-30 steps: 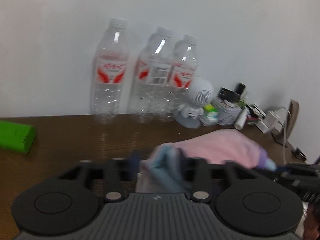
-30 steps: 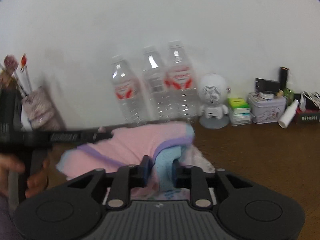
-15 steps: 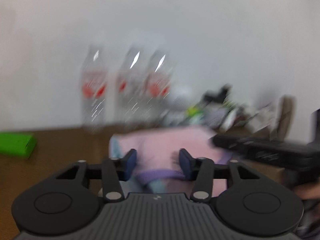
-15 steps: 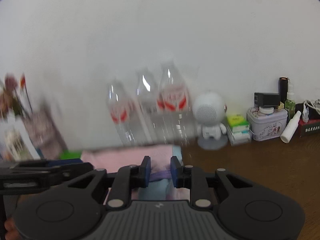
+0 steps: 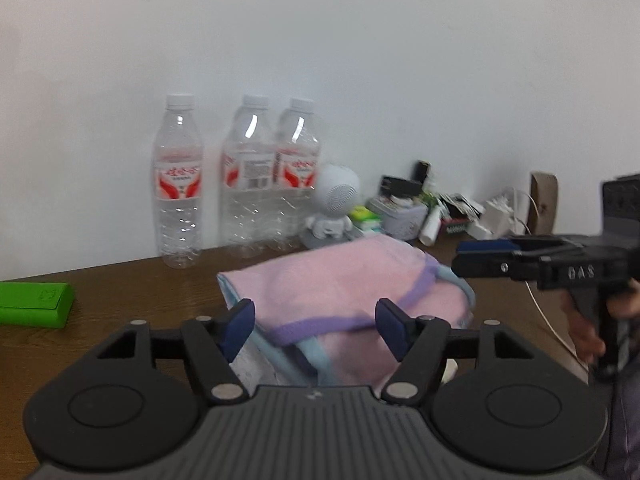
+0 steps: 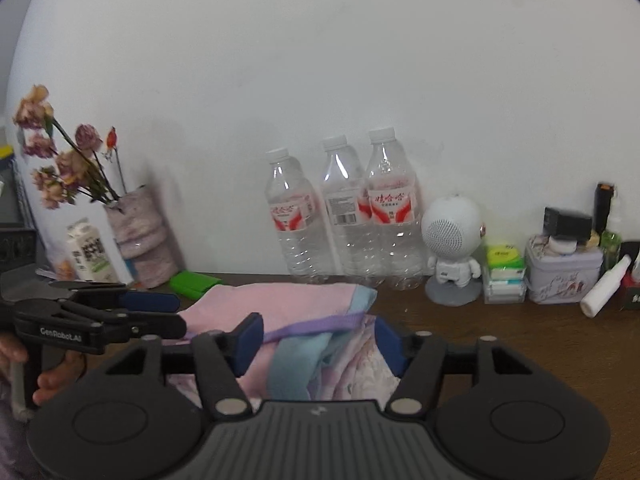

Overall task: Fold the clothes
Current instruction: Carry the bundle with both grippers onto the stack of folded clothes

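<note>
A pink garment [image 5: 340, 280] with purple and light-blue trim lies folded on the brown table [image 5: 120, 280]. My left gripper [image 5: 316, 330] hovers at its near edge, jaws opening. The cloth lies between and beyond the blue pads [image 5: 240, 326], and they do not press on it. My right gripper [image 6: 318, 340] stands the same way over the garment [image 6: 280, 304], jaws opening, with trim and a floral layer between the pads but no grip. Each gripper shows in the other's view: the right gripper [image 5: 460, 258] at the cloth's right, the left gripper [image 6: 178, 314] at its left.
Three water bottles [image 6: 344, 208] stand against the wall behind the cloth, with a white robot-shaped speaker [image 6: 452, 248] beside them. A tin [image 6: 560, 276] and small clutter fill the back right. A green case [image 5: 36, 310] lies at the left, near a vase of dried flowers [image 6: 136, 240].
Both grippers held bunched cloth a second ago. Their jaws have since spread and let it go, and the garment now lies flat and folded on the table.
</note>
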Demonstrator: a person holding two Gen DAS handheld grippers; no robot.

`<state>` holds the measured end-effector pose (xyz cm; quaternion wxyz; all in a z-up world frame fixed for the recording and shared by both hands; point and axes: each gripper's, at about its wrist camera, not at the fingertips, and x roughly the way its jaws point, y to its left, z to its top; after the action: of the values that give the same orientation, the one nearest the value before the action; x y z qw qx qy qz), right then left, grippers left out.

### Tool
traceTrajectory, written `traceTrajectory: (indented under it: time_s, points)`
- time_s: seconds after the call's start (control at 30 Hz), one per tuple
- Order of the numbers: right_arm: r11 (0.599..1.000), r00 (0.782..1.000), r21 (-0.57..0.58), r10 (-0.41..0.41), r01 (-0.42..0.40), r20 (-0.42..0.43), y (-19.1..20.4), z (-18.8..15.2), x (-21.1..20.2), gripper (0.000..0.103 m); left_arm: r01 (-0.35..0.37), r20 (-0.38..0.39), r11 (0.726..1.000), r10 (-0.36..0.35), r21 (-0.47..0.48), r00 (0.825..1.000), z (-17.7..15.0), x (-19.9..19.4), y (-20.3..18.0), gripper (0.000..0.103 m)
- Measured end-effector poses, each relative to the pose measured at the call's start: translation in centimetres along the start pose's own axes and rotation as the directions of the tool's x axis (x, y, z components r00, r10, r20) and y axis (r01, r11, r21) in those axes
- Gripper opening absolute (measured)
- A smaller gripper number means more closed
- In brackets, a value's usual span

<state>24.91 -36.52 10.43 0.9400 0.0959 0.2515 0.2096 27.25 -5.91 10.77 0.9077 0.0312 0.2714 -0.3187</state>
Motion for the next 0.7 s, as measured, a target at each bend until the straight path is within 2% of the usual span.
traceTrajectory:
  time_s: [0.07,0.13,0.2,0.27,0.3,0.37,0.5,0.6,0.67,0.7]
  points:
    - [1.000,1.000,-0.010,0.008,-0.008,-0.013,0.0,-0.2,-0.1,0.057,0.014,-0.023,0.999,-0.013,0.034,1.000,-0.3,0.2,-0.2,0.069]
    - [0.999,0.999,-0.016,0.029,-0.029,-0.023,0.1,-0.4,0.0,0.046,0.020,-0.042,0.999,-0.019,0.038,0.999,-0.7,0.7,-0.1,0.069]
    - [0.998,0.998,-0.033,0.053,-0.054,-0.037,0.6,-0.5,0.4,0.030,0.027,-0.061,0.999,-0.025,0.036,0.998,-1.0,1.2,0.0,0.066]
    - [0.996,0.996,-0.056,0.063,-0.066,-0.055,1.2,-0.7,0.8,0.020,0.031,-0.072,0.999,-0.030,0.014,0.997,-1.3,1.7,0.8,0.056]
    - [0.995,0.995,-0.060,0.073,-0.077,-0.067,1.4,-0.8,1.0,0.010,0.034,-0.073,0.999,-0.034,0.001,0.997,-1.5,1.8,1.2,0.053]
    - [0.994,0.992,-0.071,0.079,-0.086,-0.098,1.7,-1.0,1.4,0.009,0.043,-0.074,0.999,-0.045,-0.026,0.996,-1.6,2.0,1.9,0.043]
    - [0.995,0.991,-0.079,0.055,-0.065,-0.118,2.0,-1.1,1.5,0.009,0.060,-0.063,0.998,-0.062,-0.035,0.996,-1.8,1.8,2.0,0.043]
    - [0.997,0.994,-0.072,0.029,-0.037,-0.109,1.9,-0.7,0.7,0.017,0.097,-0.028,0.995,-0.097,-0.029,0.995,-1.6,0.5,2.0,0.050]
    - [0.998,0.997,-0.068,0.010,-0.015,-0.073,1.8,-0.3,-0.2,0.017,0.141,0.044,0.988,-0.139,-0.056,0.989,-1.4,-1.1,2.6,0.067]
    - [0.998,0.999,-0.057,0.001,-0.003,-0.039,1.7,0.0,-0.7,0.018,0.175,0.079,0.981,-0.169,-0.077,0.982,-1.3,-1.8,2.9,0.067]
